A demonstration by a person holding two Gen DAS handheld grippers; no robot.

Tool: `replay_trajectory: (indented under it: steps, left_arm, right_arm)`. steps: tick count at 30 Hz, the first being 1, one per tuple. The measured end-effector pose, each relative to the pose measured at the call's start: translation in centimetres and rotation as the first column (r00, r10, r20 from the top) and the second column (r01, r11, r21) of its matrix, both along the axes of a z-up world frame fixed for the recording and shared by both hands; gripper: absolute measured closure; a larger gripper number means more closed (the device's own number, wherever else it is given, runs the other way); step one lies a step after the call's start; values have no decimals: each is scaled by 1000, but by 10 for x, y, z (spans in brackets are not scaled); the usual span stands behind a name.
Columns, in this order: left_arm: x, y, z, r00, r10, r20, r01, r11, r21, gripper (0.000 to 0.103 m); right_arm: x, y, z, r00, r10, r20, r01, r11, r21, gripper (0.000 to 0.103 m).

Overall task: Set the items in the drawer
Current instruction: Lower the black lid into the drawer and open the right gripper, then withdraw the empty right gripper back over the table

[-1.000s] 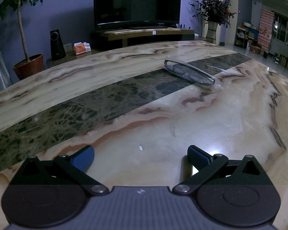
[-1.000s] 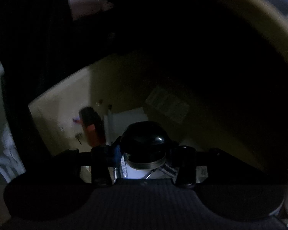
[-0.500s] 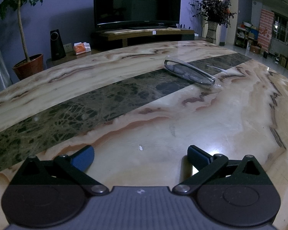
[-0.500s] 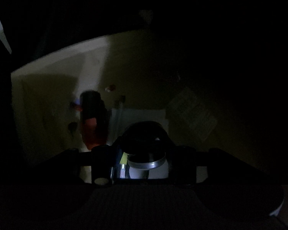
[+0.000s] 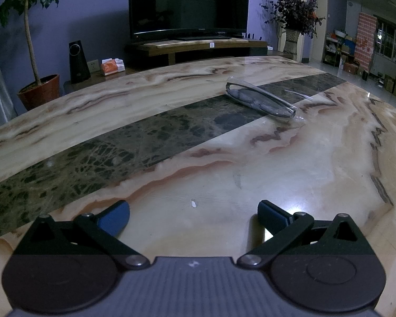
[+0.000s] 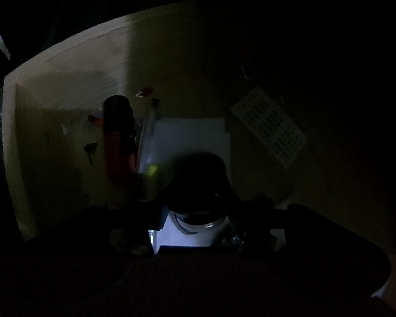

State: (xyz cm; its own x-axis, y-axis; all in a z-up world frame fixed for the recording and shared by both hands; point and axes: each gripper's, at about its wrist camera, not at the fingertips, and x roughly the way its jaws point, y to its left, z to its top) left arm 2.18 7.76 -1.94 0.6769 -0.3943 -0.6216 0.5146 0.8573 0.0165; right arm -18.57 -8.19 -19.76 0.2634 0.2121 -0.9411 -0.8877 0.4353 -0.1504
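Left wrist view: the left claw [image 5: 194, 212] was held released over the marble bench [image 5: 290, 174], its two blue-padded fingers [image 5: 113, 218] spread wide with nothing between them. A small white fleck [image 5: 194, 204] lay on the bench between the fingers. A clear glasses case [image 5: 260, 100] was seen lying at 1 o'clock from the claw, well apart from it, on the dark stone band that crosses the bench. Beyond the far edge, a television [image 5: 188, 2] was set on a low stand at 12 o'clock, a speaker [image 5: 78, 62] and a tissue box [image 5: 113, 66] at 11 o'clock, a potted tree [image 5: 31, 39] at 10 o'clock, and a vase of dried flowers [image 5: 293, 18] at 1 o'clock.

Right wrist view: the scene was very dark. The right claw [image 6: 198, 219] was pointed steeply down into an open drawer [image 6: 66, 68] and was clenched on a small jar with a dark domed cap [image 6: 198, 182]; the jar was thus held above the drawer's contents. Directly beneath it a white sheet [image 6: 190, 134] was seen on the drawer floor. A red and black cylinder [image 6: 118, 137] lay at 11 o'clock from the jar, just beside the sheet's left edge, and a white perforated card [image 6: 269, 129] lay at 2 o'clock. Whether the jar touched the sheet could not be told.
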Motion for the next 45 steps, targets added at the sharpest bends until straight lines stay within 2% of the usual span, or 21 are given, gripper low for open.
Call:
replay_trajectory:
  steps: [9, 12, 16, 20, 35, 37, 42, 45]
  left_arm:
    - [0, 0, 0, 1000, 0, 0, 0, 1000, 0, 0]
    - [0, 0, 0, 1000, 0, 0, 0, 1000, 0, 0]
    - [0, 0, 0, 1000, 0, 0, 0, 1000, 0, 0]
    - [0, 0, 0, 1000, 0, 0, 0, 1000, 0, 0]
    - [0, 0, 0, 1000, 0, 0, 0, 1000, 0, 0]
    - [0, 0, 0, 1000, 0, 0, 0, 1000, 0, 0]
    - [0, 0, 0, 1000, 0, 0, 0, 1000, 0, 0]
    - [0, 0, 0, 1000, 0, 0, 0, 1000, 0, 0]
  right_arm:
    - [9, -8, 2, 995, -89, -53, 90, 996, 23, 55]
    - [11, -15, 9, 989, -120, -82, 121, 993, 9, 49]
    - [8, -22, 9, 985, -155, -82, 154, 988, -15, 49]
    - [-1, -24, 14, 987, -147, -73, 145, 989, -28, 49]
    - [-34, -32, 68, 997, -57, 51, 62, 994, -94, 49]
    - [-36, -32, 75, 996, -70, 48, 73, 996, -57, 49]
    - [-38, -34, 106, 995, -97, -5, 96, 984, 147, 49]
    - [-38, -37, 122, 994, -111, 11, 106, 973, 204, 49]
